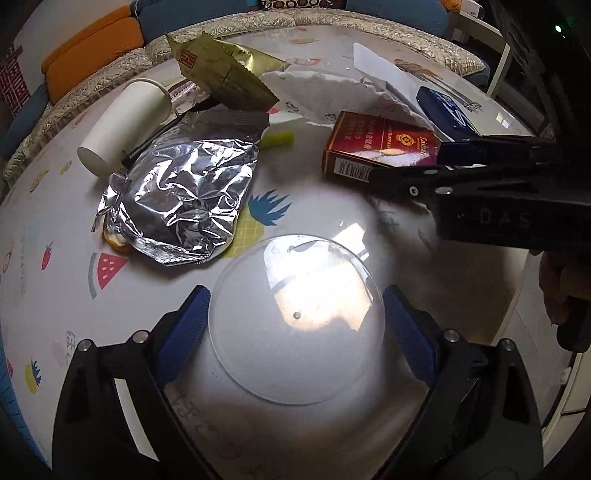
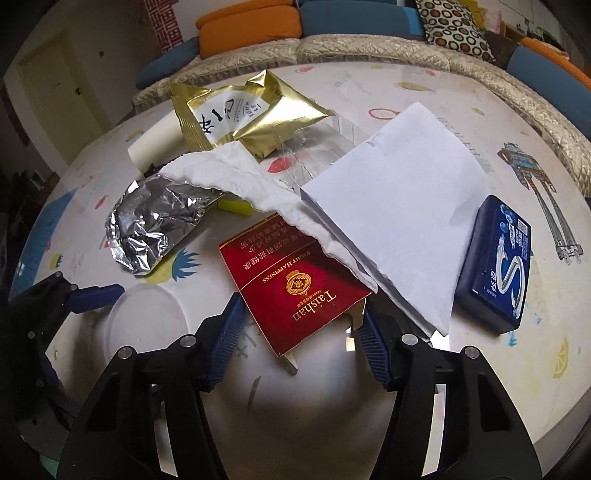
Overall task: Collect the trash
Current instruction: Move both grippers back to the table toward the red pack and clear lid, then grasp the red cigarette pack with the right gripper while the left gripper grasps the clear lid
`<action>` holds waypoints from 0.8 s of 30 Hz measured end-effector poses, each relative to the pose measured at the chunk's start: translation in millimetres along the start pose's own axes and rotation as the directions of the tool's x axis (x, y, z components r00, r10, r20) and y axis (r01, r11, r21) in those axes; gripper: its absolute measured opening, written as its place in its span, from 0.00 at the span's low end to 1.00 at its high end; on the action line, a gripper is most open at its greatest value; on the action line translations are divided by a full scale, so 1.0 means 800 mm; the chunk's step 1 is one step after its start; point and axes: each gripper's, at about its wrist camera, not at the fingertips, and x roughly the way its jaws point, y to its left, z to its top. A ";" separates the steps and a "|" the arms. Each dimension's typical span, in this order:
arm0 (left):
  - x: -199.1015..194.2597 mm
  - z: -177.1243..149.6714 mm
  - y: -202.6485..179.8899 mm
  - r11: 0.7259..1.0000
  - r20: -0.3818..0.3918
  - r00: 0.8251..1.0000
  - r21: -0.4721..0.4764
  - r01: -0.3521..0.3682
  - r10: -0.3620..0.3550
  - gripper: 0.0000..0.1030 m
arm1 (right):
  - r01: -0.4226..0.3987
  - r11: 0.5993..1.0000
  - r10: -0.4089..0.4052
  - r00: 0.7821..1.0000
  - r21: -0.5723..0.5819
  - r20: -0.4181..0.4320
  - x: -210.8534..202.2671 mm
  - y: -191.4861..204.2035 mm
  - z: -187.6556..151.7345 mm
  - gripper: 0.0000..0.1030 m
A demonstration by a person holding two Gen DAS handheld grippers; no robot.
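My left gripper (image 1: 295, 325) is shut on a clear plastic cup (image 1: 295, 325), its blue pads against the cup's sides, low over the table; the cup also shows in the right wrist view (image 2: 146, 325). My right gripper (image 2: 301, 341) is open around the near end of a red cigarette box (image 2: 295, 280), which lies flat; the box also shows in the left wrist view (image 1: 380, 146). Crumpled foil (image 1: 184, 195), a gold wrapper (image 1: 225, 74), a white paper cup (image 1: 122, 125) on its side, torn white paper (image 2: 258, 188) and a white sheet (image 2: 399, 214) lie beyond.
A blue gum box (image 2: 495, 262) lies at the right. A yellow-green piece (image 1: 277, 139) sits by the foil. The round table has a patterned cover (image 1: 55, 258) and a quilted edge (image 1: 325, 18); sofa cushions (image 2: 243, 29) stand behind it.
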 end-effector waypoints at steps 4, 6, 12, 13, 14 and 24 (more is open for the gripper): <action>-0.002 -0.006 0.000 1.000 0.016 1.000 -0.007 -0.003 0.003 0.88 | 0.001 1.000 0.000 1.000 -0.030 0.015 -0.010 0.016 -0.007 0.56; -0.006 -0.009 0.001 1.000 0.019 1.000 -0.015 0.006 -0.006 0.88 | -0.014 1.000 0.015 0.999 -0.027 0.029 -0.020 0.020 -0.012 0.56; -0.033 -0.013 -0.001 1.000 0.045 0.999 -0.012 0.023 -0.022 0.88 | -0.101 0.995 0.098 0.991 0.026 0.088 -0.078 0.014 -0.025 0.56; -0.039 -0.013 -0.003 1.000 0.048 0.998 -0.007 0.027 -0.027 0.88 | -0.110 0.993 0.106 0.989 0.037 0.099 -0.089 0.012 -0.029 0.56; -0.047 -0.012 -0.008 1.000 0.056 0.998 0.006 0.029 -0.029 0.88 | -0.122 0.991 0.116 0.987 0.048 0.113 -0.102 0.008 -0.034 0.56; -0.085 -0.034 -0.119 0.969 0.044 0.990 0.218 0.120 -0.133 0.88 | -0.039 0.987 0.018 0.991 0.153 0.135 -0.217 -0.049 -0.163 0.56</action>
